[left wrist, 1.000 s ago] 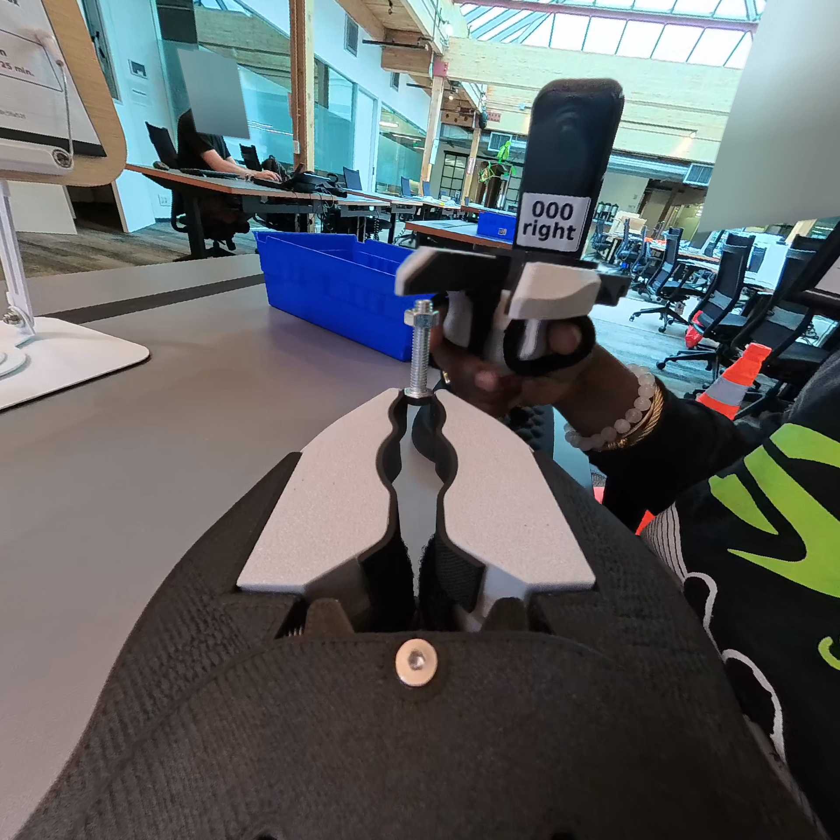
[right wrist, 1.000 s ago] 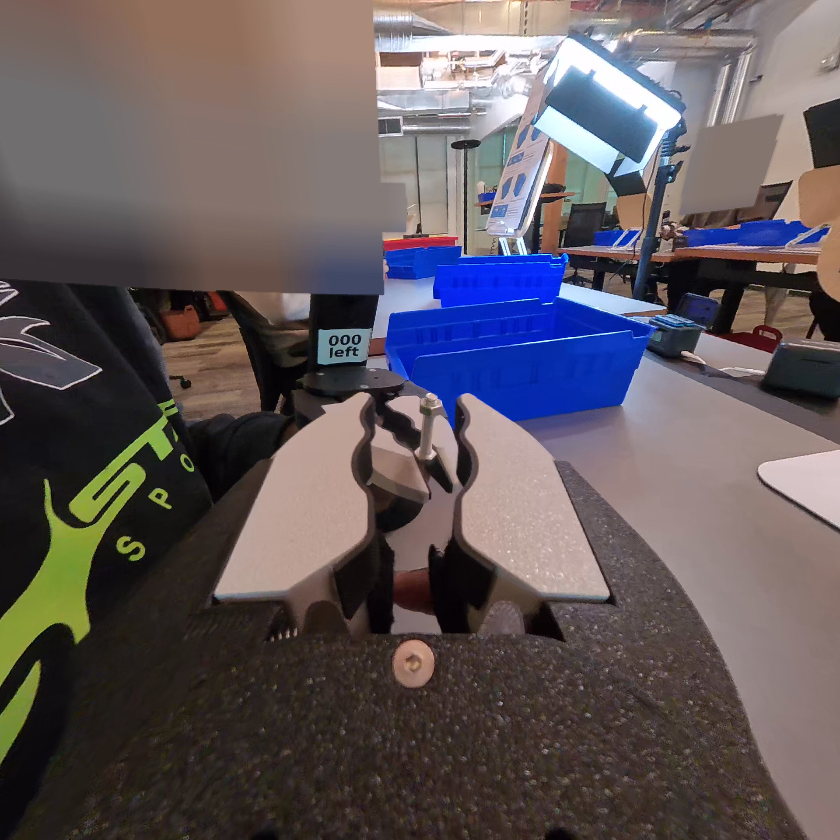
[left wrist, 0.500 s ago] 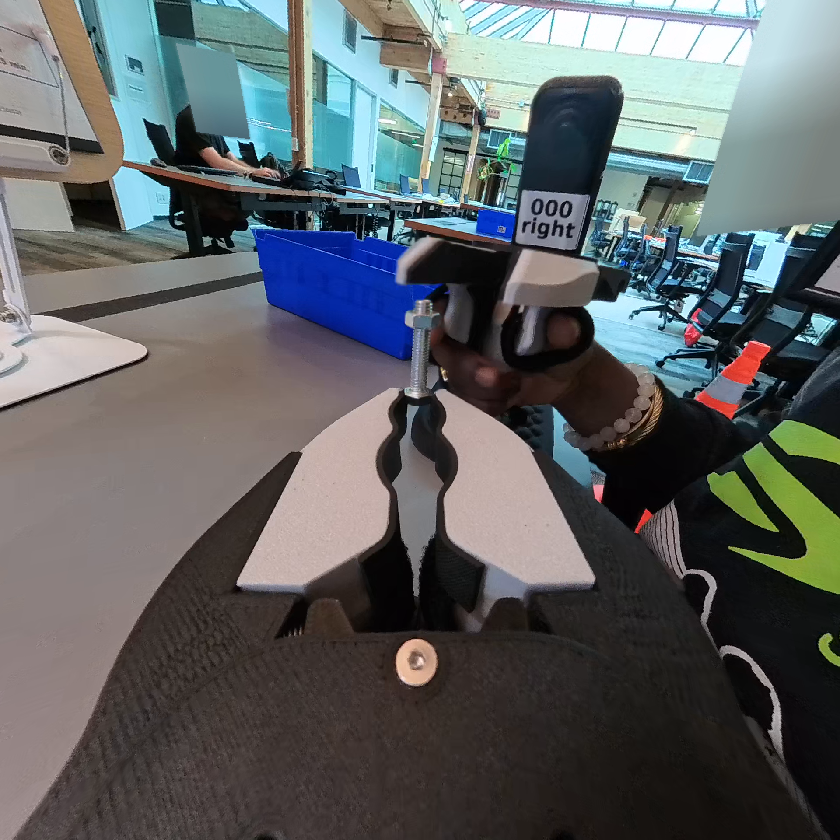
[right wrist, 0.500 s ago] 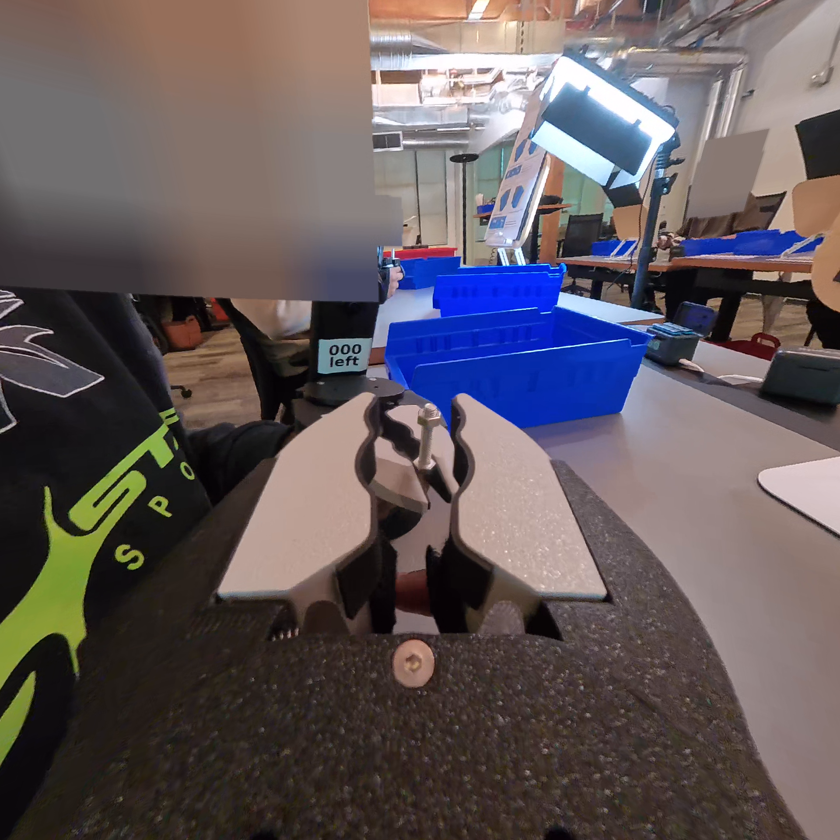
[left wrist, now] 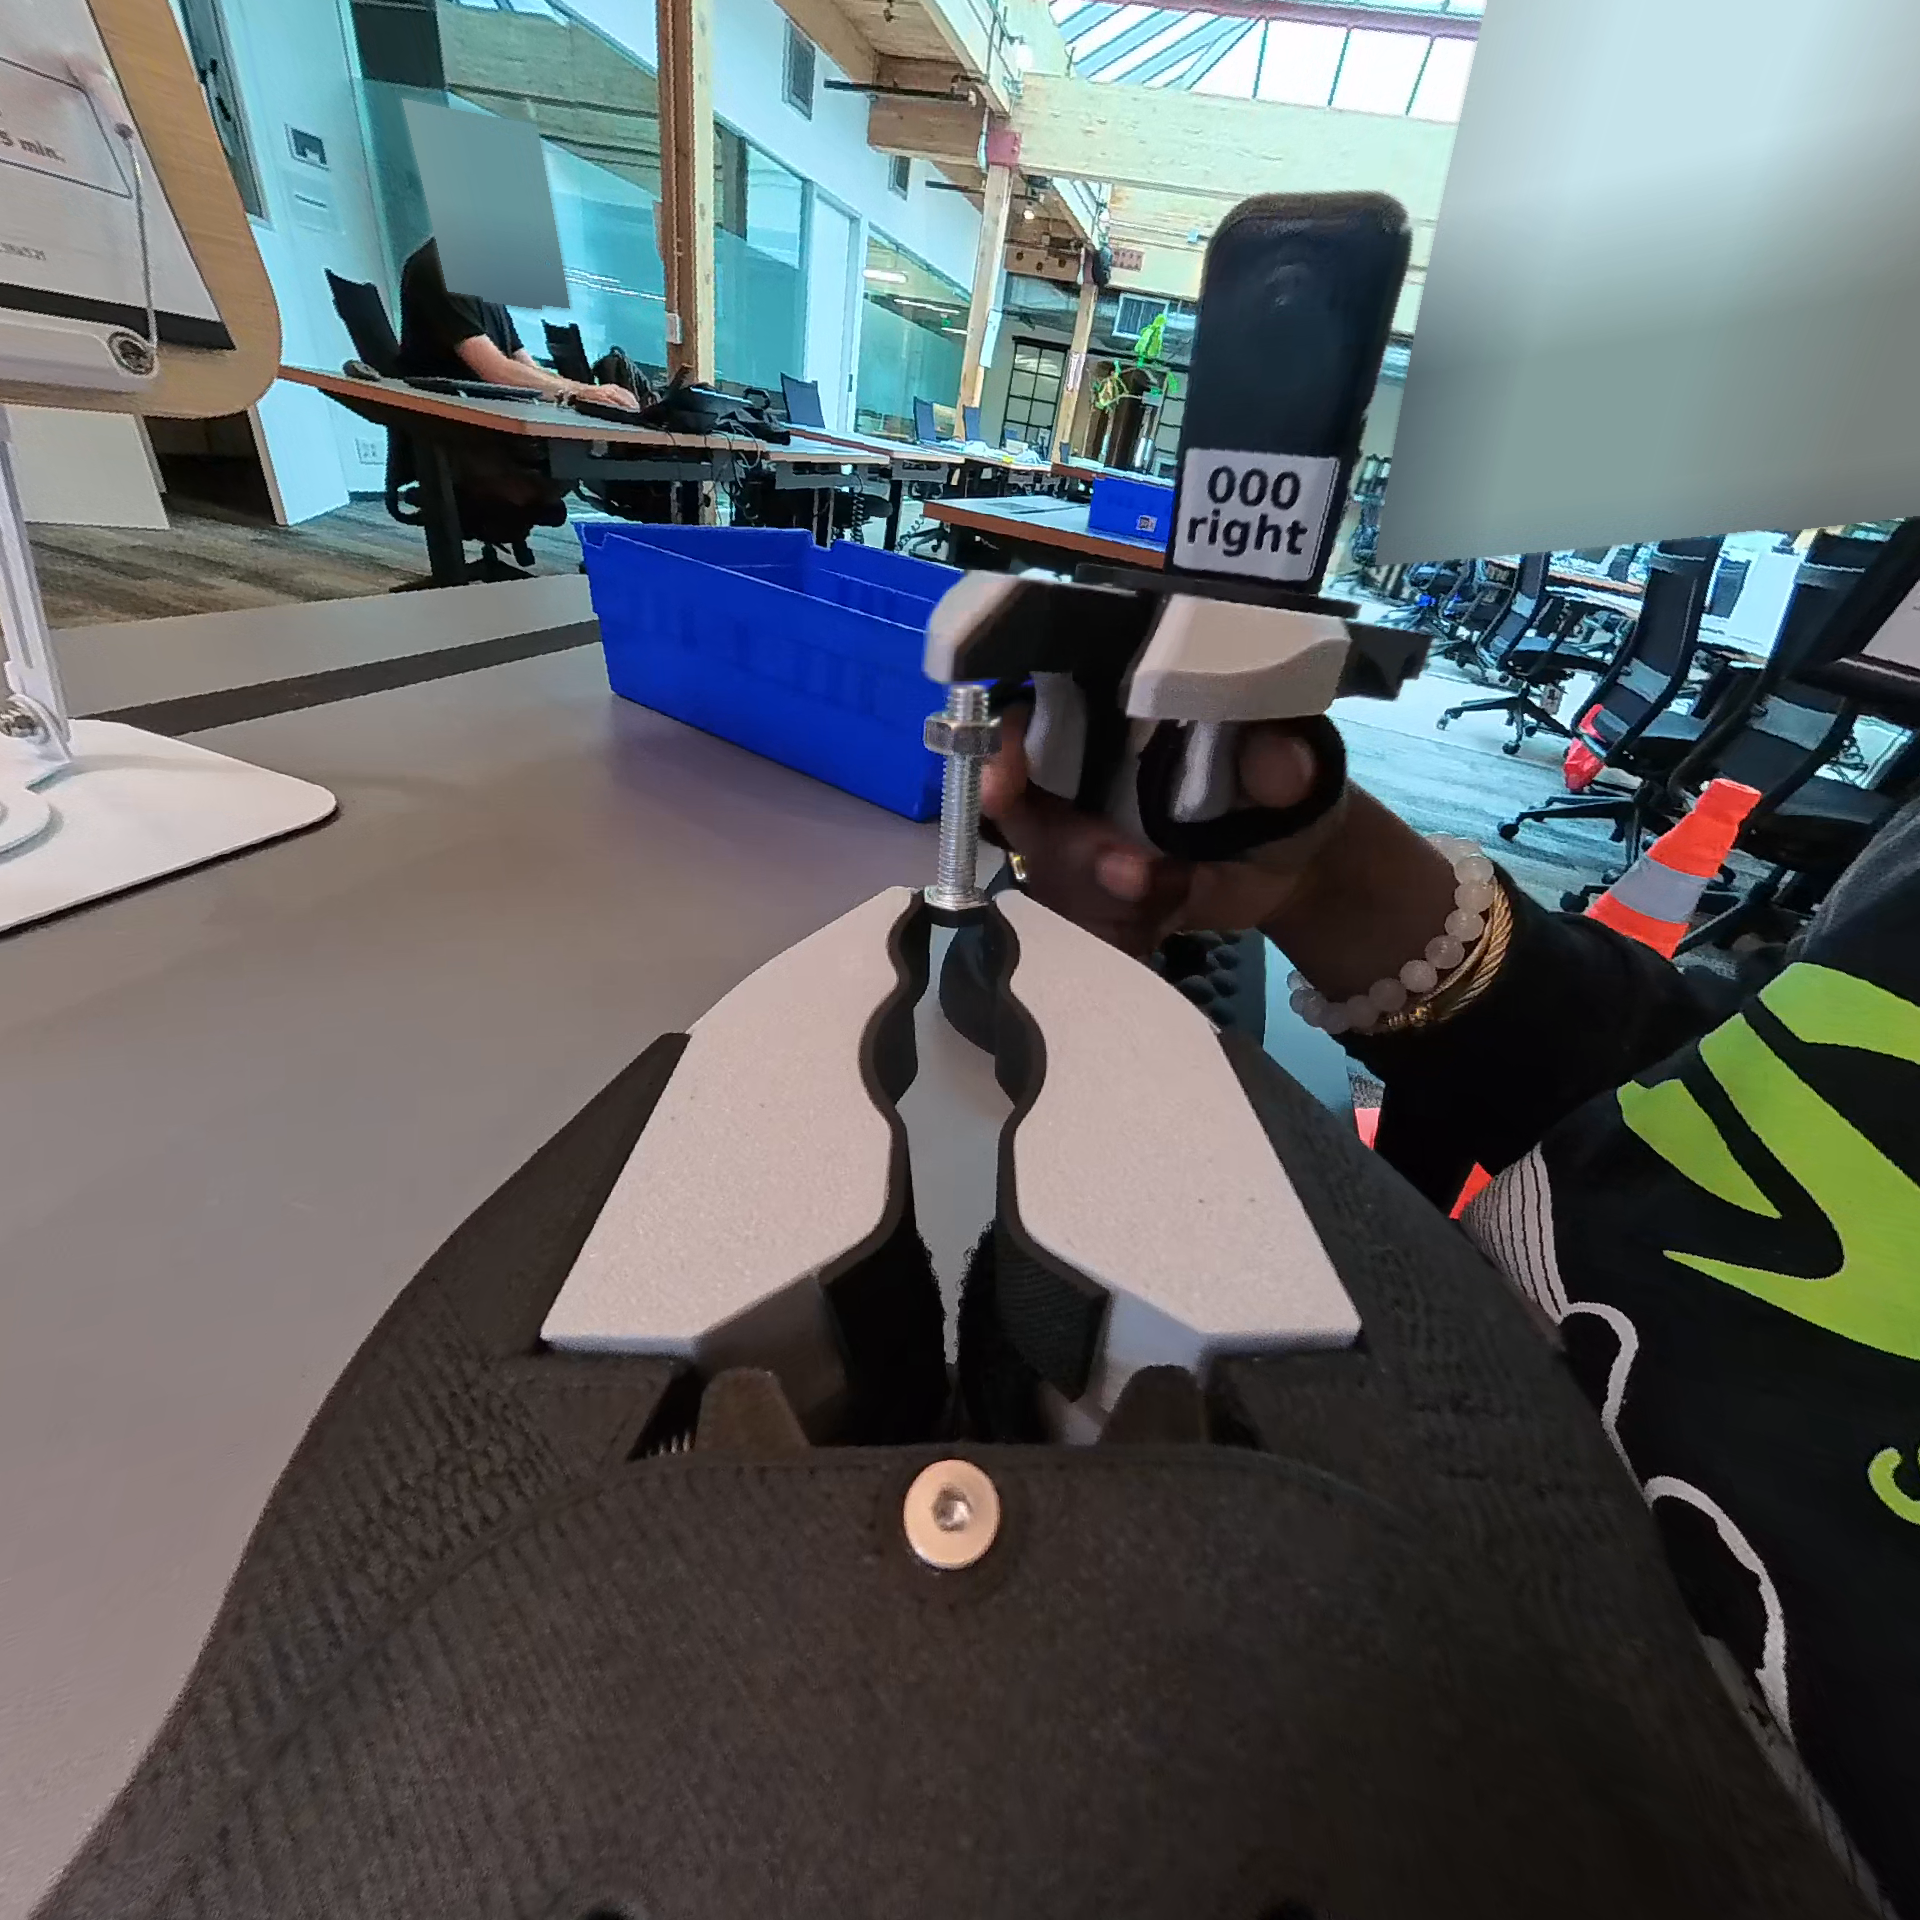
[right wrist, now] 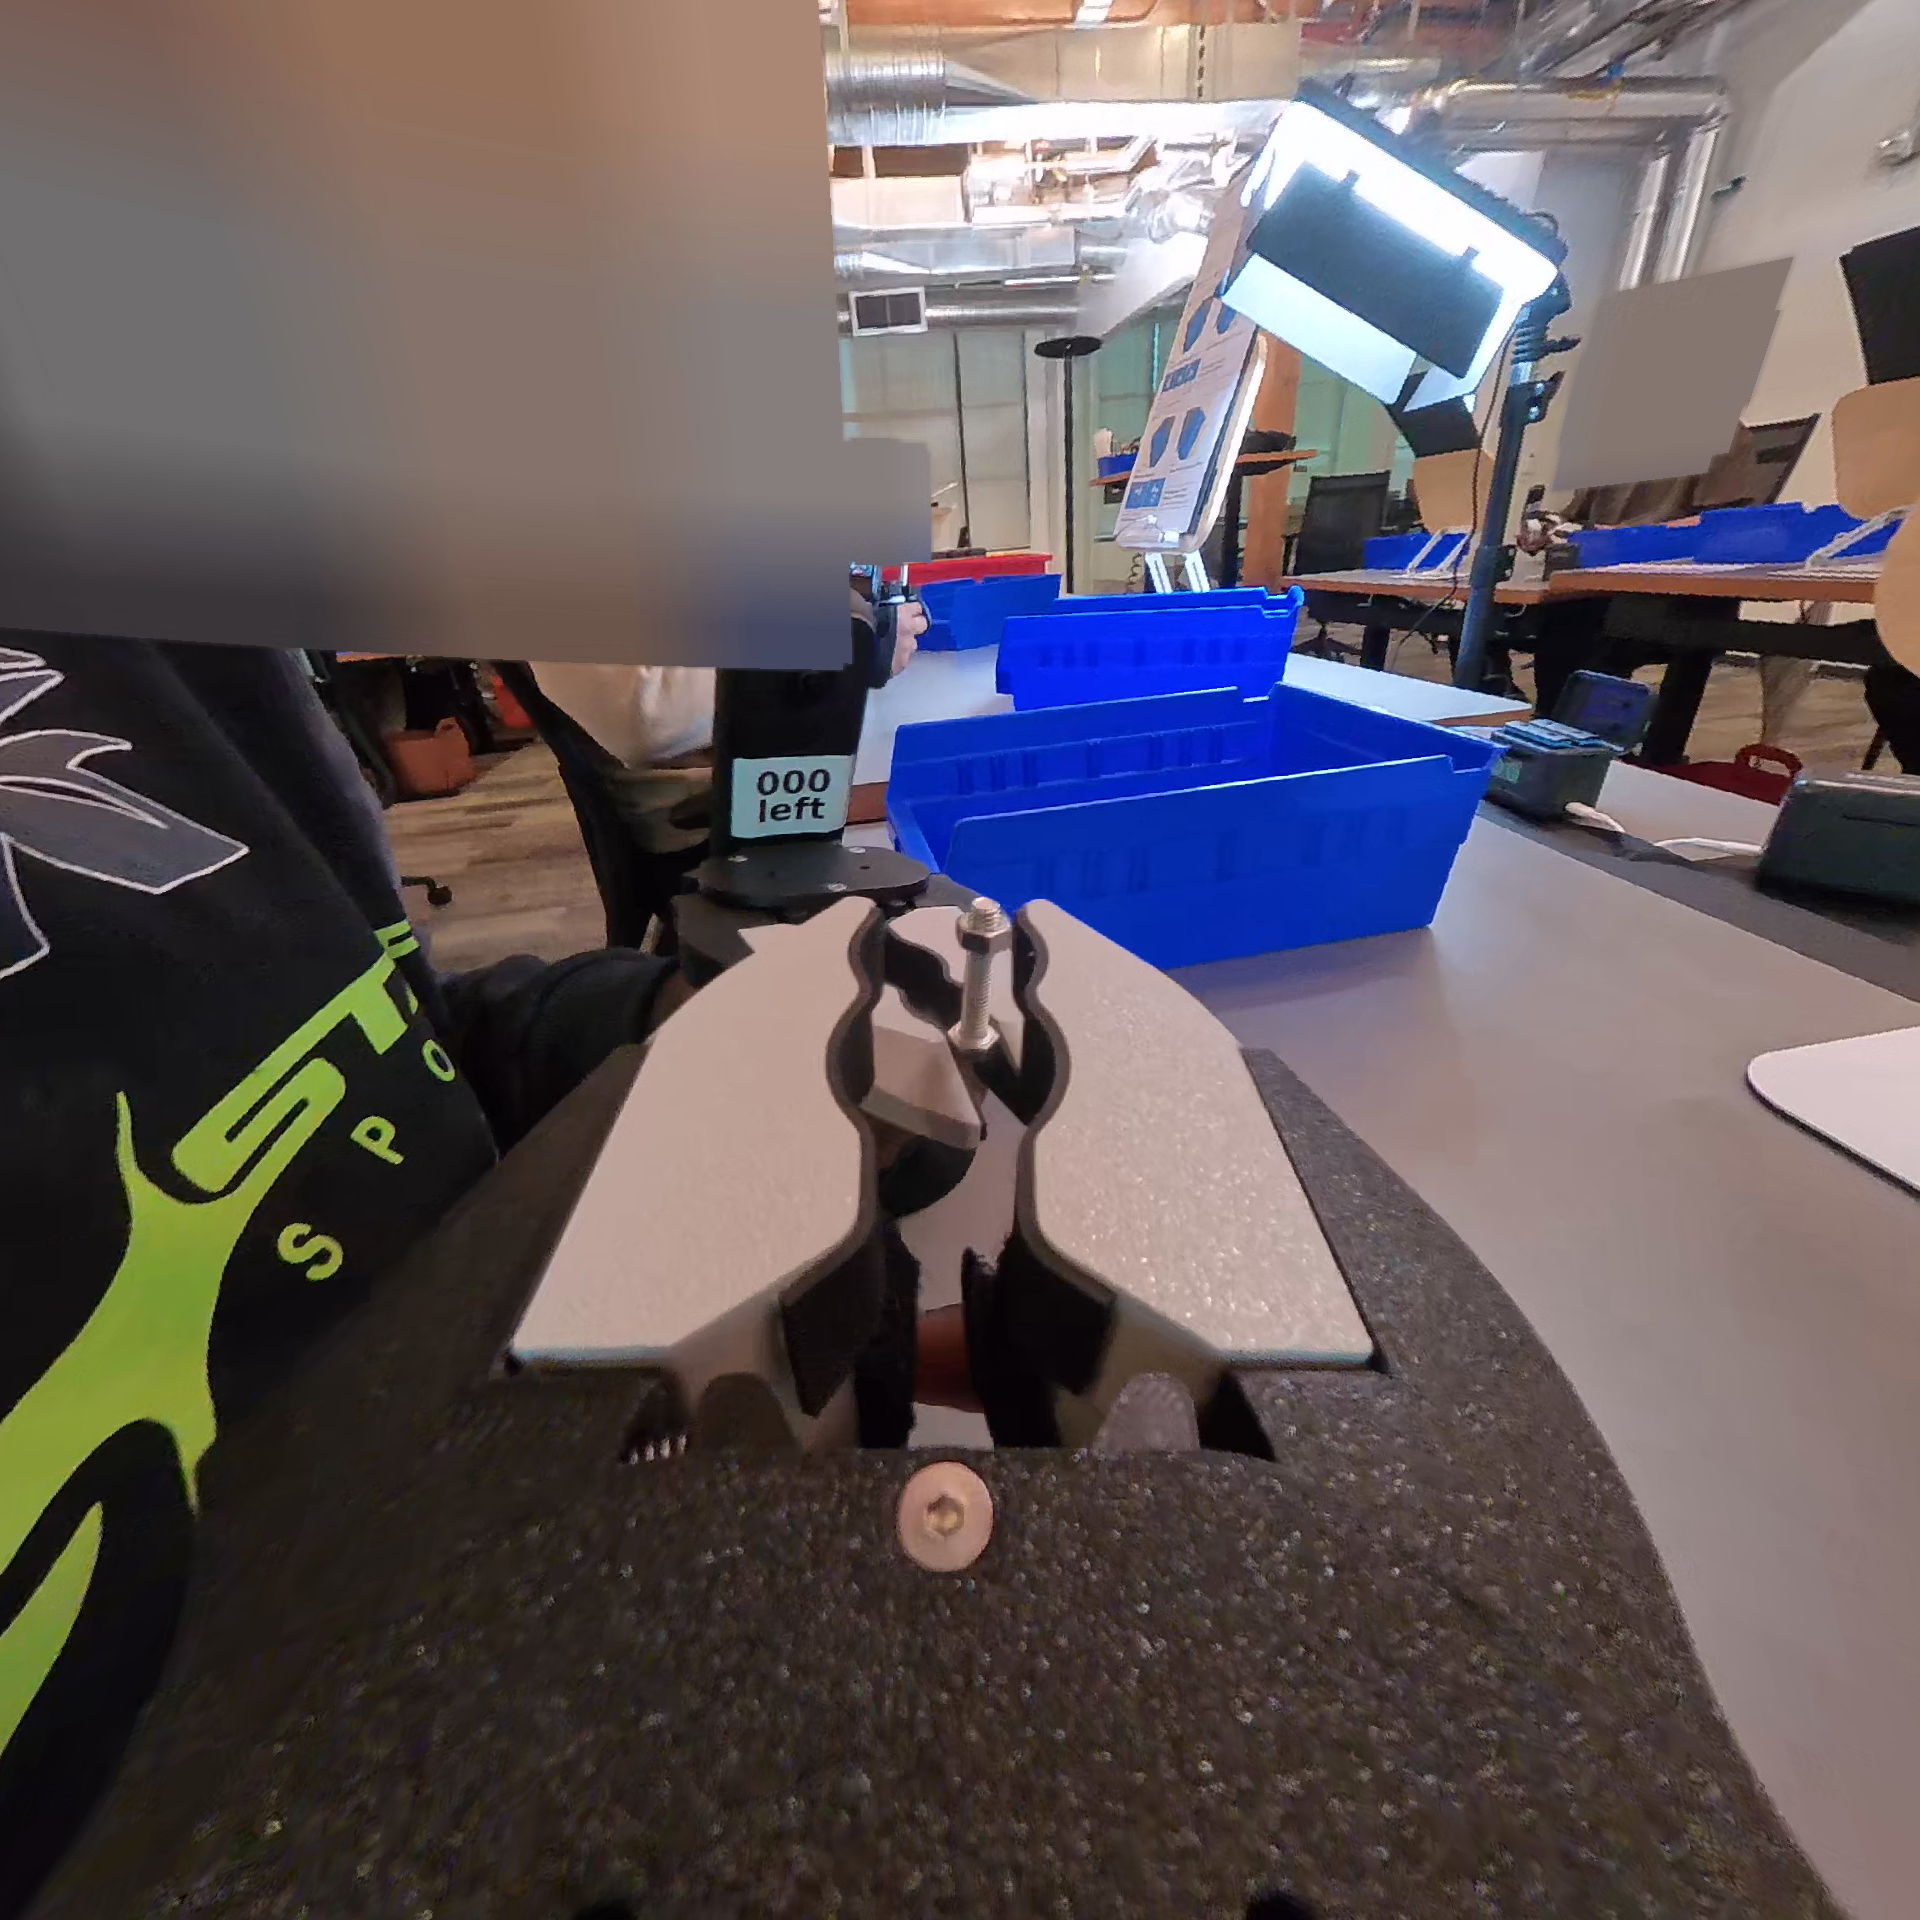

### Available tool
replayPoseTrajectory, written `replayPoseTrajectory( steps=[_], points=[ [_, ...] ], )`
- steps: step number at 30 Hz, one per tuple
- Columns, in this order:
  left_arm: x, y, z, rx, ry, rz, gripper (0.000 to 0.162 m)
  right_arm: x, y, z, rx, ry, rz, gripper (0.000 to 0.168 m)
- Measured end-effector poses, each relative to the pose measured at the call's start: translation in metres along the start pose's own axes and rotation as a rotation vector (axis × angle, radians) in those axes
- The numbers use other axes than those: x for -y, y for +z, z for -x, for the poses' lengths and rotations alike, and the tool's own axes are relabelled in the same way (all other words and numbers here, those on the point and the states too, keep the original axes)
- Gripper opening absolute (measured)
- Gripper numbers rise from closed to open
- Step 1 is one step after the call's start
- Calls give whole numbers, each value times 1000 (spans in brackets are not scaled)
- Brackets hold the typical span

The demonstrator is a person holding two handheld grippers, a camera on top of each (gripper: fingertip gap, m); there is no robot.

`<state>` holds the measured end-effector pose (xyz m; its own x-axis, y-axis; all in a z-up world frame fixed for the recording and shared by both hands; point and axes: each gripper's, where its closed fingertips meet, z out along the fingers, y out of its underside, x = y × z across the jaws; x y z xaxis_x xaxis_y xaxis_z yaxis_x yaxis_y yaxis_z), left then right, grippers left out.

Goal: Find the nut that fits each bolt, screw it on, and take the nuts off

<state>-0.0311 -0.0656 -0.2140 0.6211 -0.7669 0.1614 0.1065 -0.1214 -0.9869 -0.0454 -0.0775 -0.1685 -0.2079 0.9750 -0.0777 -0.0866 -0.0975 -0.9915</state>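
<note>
Left gripper (left wrist: 954,914) jaws clamp the upright bolt (left wrist: 958,821); right gripper (right wrist: 951,925) jaws flank its nut (right wrist: 982,940), grip unclear.

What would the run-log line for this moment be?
left hand-held gripper: shut on bolt, upright | nut: near bolt top | right hand-held gripper: around nut, grip unclear
</note>
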Motion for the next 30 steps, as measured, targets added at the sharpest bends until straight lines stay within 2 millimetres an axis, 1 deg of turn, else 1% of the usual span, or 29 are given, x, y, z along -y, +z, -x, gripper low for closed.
replayPoseTrajectory(
  steps=[2, 5, 8, 11, 14, 16, 17, 19, 22, 25, 30],
  points=[
    [-1, 0, -1, -2, 4, 4, 10, -2, 6, -1, -3, 1, 2, 35],
    [-1, 0, -1, -6, 5, 6, 10, -6, 14, 3, 17, -8, 20, 40],
    [-1, 0, -1, -6, 6, 6, 10, -7, 14, 7, 36, -9, 29, 37],
    [0, 0, -1, -3, 5, 2, 10, -7, 7, 5, 22, -12, 41, 32],
    [0, 0, 0, -2, 0, -1, 10, -5, -1, 3, 16, -9, 33, 22],
    [0, 0, -1, -3, 2, 1, 10, -4, -1, -1, 0, -4, 20, 23],
    [0, 0, -1, -4, 5, 4, 10, -4, 1, -2, -4, -2, 14, 27],
    [-1, 0, -1, -6, 7, 7, 10, -5, 8, -1, 7, 0, 13, 35],
    [-1, 0, -2, -7, 7, 8, 10, -9, 16, 3, 31, -4, 27, 40],
    [0, 0, -1, -1, 4, 3, 10, -9, 15, 7, 48, -10, 42, 37],
    [0, 0, 0, 2, -1, 0, 10, -7, -1, 3, 19, -22, 42, 24]
  ],
)
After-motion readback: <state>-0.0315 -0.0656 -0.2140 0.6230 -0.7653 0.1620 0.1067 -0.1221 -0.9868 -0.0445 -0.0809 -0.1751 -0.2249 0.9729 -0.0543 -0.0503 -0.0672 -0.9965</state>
